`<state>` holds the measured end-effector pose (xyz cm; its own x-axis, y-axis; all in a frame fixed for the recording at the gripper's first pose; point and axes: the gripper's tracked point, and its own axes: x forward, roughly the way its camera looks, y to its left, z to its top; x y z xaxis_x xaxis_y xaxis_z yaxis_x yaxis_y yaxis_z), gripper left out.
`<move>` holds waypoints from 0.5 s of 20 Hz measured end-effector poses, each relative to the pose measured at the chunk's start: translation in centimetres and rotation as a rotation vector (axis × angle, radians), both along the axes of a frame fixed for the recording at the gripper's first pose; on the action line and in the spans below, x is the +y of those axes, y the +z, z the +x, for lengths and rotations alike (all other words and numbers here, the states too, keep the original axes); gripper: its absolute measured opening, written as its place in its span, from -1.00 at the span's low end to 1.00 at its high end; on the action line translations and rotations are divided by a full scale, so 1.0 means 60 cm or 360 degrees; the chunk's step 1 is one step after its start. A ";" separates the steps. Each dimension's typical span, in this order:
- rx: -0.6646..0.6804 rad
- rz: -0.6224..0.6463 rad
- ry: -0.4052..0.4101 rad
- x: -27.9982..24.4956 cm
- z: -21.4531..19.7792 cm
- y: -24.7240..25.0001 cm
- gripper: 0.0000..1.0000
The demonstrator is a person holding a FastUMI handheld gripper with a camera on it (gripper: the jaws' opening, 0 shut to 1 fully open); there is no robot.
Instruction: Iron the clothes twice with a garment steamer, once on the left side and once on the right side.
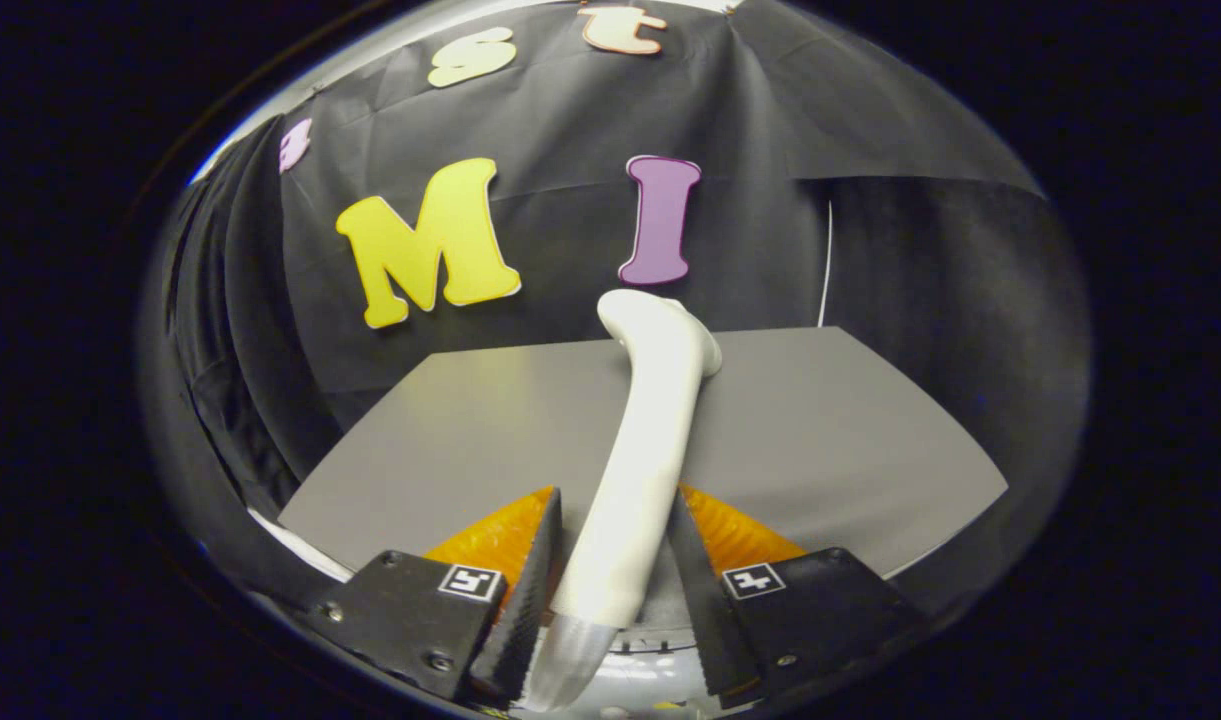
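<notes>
A white garment steamer (642, 440) stands between my fingers, its long handle running up and away from me. Its bent head (660, 325) rises beyond the fingertips, over the far edge of a grey flat surface (830, 430). My gripper (615, 497) is shut on the handle's lower part, with a finger pressed against each side. Below the grip, a silvery end piece (570, 660) of the steamer comes toward me. I cannot make out a garment as distinct from the grey surface.
The grey surface spreads out ahead and to both sides of the fingers. Black cloth walls close it in behind and on the left. A thin white cord (827, 265) hangs down the wall behind the surface's far right corner.
</notes>
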<state>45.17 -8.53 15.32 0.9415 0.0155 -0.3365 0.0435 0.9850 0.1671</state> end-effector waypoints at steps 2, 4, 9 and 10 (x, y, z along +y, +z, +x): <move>-0.0012 0.0098 0.0020 0.003 -0.001 0.006 0.09; -0.0024 0.0089 0.0054 0.013 -0.006 0.005 -0.10; -0.0084 0.0082 0.0096 0.042 -0.043 0.024 -0.27; -0.0095 0.0081 0.0095 0.050 -0.055 0.028 -0.29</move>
<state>41.88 -5.52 16.97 0.9568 0.0876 -0.2773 -0.0264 0.9757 0.2173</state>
